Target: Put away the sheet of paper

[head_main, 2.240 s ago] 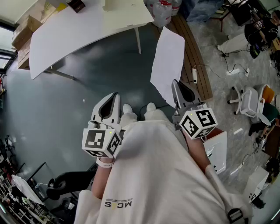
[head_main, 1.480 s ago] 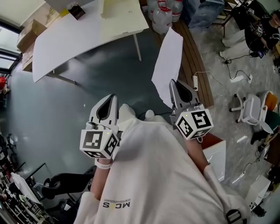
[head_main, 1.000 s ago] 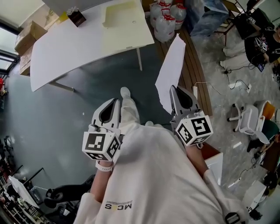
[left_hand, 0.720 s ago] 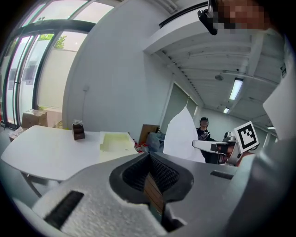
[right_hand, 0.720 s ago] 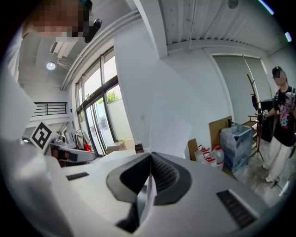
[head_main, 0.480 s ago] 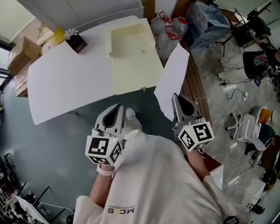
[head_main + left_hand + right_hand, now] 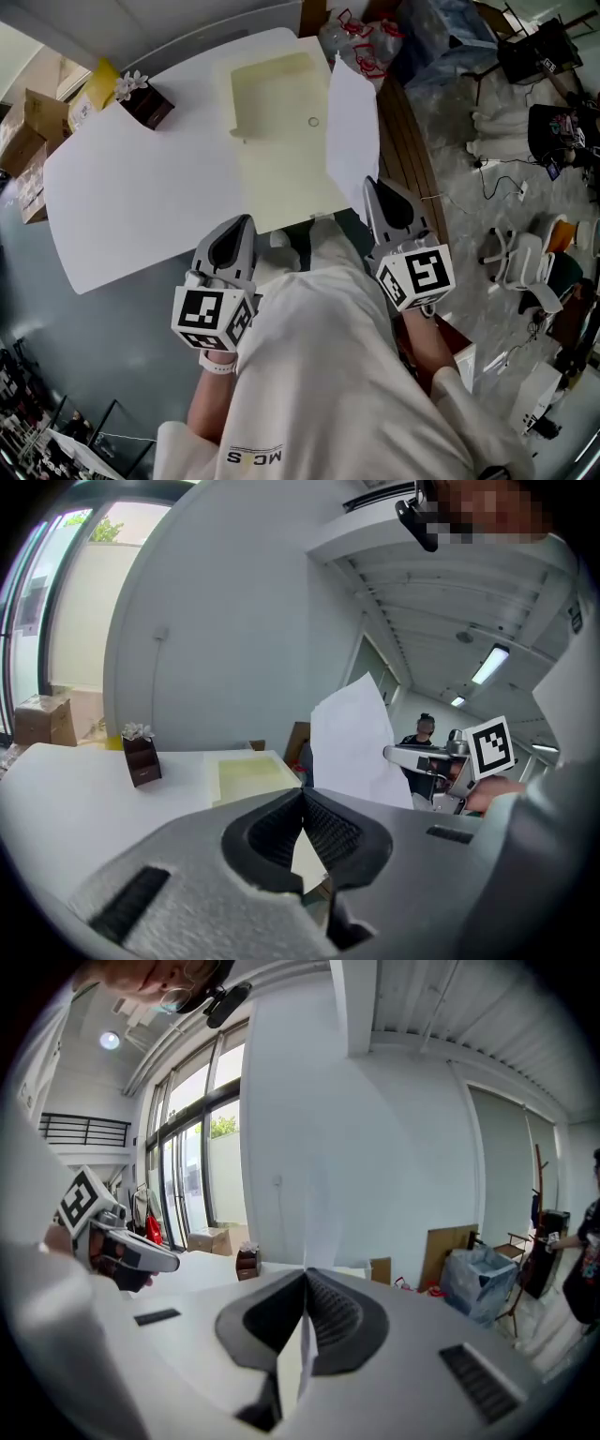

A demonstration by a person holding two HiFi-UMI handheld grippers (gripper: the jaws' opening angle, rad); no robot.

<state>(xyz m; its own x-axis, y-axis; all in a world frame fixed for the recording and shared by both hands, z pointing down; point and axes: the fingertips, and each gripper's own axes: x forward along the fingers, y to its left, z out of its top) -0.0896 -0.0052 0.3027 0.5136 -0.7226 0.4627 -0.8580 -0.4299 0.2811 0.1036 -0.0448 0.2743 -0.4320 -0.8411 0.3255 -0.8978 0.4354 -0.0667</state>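
A white sheet of paper (image 7: 353, 131) stands upright, pinched at its lower edge by my right gripper (image 7: 372, 185), which is shut on it. The sheet hangs over the right edge of a pale yellow open folder (image 7: 278, 103) lying on the white table (image 7: 141, 187). In the right gripper view the paper (image 7: 310, 1227) shows edge-on, rising from the closed jaws. My left gripper (image 7: 238, 223) is shut and empty, at the table's near edge. In the left gripper view, beyond the left gripper (image 7: 303, 794), I see the paper (image 7: 352, 742) and the folder (image 7: 248, 775).
A brown box with white flowers (image 7: 145, 105) stands at the table's far left, beside a yellow object (image 7: 98, 82). Cardboard boxes (image 7: 23, 141) lie left of the table. Bagged bottles (image 7: 361, 42), a wooden platform (image 7: 408, 159) and an office chair (image 7: 520, 262) are to the right.
The person has walked up to the table. Both grippers now reach its near edge, and the held paper has come over the folder's right side.
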